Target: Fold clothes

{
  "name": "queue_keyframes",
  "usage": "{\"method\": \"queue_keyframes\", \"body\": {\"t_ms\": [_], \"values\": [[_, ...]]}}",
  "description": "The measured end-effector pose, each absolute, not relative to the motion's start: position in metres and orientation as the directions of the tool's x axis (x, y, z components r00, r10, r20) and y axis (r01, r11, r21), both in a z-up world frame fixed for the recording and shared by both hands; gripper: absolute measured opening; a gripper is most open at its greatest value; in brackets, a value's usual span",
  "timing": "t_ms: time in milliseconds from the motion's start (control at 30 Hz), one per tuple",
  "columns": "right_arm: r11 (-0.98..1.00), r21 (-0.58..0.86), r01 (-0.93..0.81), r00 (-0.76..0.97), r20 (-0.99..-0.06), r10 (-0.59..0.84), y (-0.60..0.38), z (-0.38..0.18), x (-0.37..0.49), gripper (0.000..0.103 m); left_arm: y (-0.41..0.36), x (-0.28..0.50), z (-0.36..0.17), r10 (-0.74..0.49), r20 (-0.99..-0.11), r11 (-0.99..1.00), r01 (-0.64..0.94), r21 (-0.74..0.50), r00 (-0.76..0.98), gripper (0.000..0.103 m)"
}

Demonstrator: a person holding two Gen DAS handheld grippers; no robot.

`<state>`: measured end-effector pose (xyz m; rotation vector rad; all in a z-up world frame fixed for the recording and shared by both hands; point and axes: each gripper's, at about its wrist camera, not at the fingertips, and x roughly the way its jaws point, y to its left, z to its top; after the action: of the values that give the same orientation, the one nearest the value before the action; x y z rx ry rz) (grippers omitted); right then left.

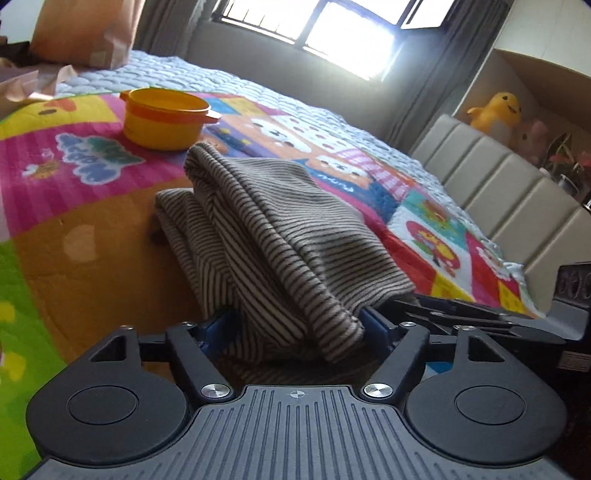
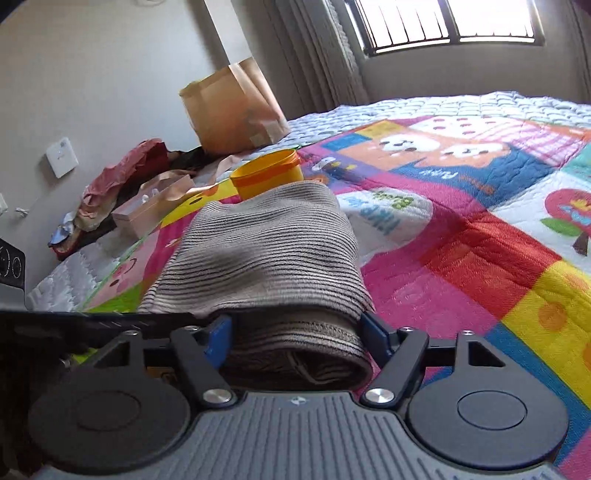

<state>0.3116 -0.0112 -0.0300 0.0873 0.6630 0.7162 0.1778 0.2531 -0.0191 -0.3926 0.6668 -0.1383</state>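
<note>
Striped in grey and dark thin lines, a soft knitted garment (image 1: 266, 236) lies bunched and folded on a brightly coloured quilted bedspread with cartoon patches (image 1: 74, 177), filling the centre of both views. In the left wrist view its near end drapes down between the blue pads of the left gripper (image 1: 299, 328); the cloth fills the gap from one pad to the other, so the jaws are clenched on the fabric. In the right wrist view the rolled, doubled-over edge of the same garment (image 2: 266, 251) sits between the blue pads of the right gripper (image 2: 295, 332), again reaching both pads, so that tool also grasps the cloth.

Beyond the garment, toward the upper left of the left view, stands a round yellow plastic tub with an orange rim (image 1: 162, 118), apart from the cloth; in the right view the tub (image 2: 267, 173) shows just behind the garment's far edge. A brown paper bag (image 2: 232, 107) stands upright further back, near a barred window (image 2: 447, 22).
</note>
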Motion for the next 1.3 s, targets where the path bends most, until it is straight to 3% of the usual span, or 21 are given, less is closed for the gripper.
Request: {"method": "queue_keyframes", "body": {"t_ms": [167,233,300,333,433,567,800,1300], "values": [[0.77,0.239,-0.592,0.59,-0.523,0.615,0.019,-0.033,0.331,0.072,0.265,0.2,-0.018,-0.148,-0.555,0.964,-0.006,-0.265,0.819,0.078],[0.766,0.246,-0.594,0.582,-0.526,0.62,0.02,-0.03,0.339,0.074,0.261,0.193,-0.017,-0.108,-0.545,0.966,-0.042,-0.256,0.832,0.09],[0.772,0.238,-0.589,0.595,-0.518,0.614,0.007,-0.026,0.335,0.089,0.253,0.182,-0.016,-0.073,-0.541,0.963,-0.081,-0.257,0.838,0.099],[0.782,0.212,-0.586,0.618,-0.507,0.601,-0.003,-0.024,0.33,0.103,0.243,0.174,-0.017,-0.07,-0.549,0.961,-0.091,-0.261,0.833,0.101],[0.787,0.136,-0.601,0.622,-0.54,0.568,-0.029,-0.022,0.323,0.103,0.205,0.157,-0.024,-0.038,-0.595,0.958,-0.139,-0.249,0.803,0.103],[0.77,0.086,-0.632,0.559,-0.638,0.53,-0.054,-0.039,0.327,0.103,0.155,0.15,-0.04,0.166,-0.61,0.95,-0.291,-0.111,0.775,0.103],[0.749,-0.065,-0.659,0.62,-0.611,0.493,-0.056,-0.059,0.309,0.103,0.13,0.168,-0.045,0.375,-0.612,0.875,-0.485,-0.016,0.696,0.103],[0.747,-0.032,-0.664,0.6,-0.619,0.507,-0.06,-0.059,0.313,0.103,0.126,0.176,-0.045,0.401,-0.626,0.871,-0.49,0.034,0.669,0.103]]}}
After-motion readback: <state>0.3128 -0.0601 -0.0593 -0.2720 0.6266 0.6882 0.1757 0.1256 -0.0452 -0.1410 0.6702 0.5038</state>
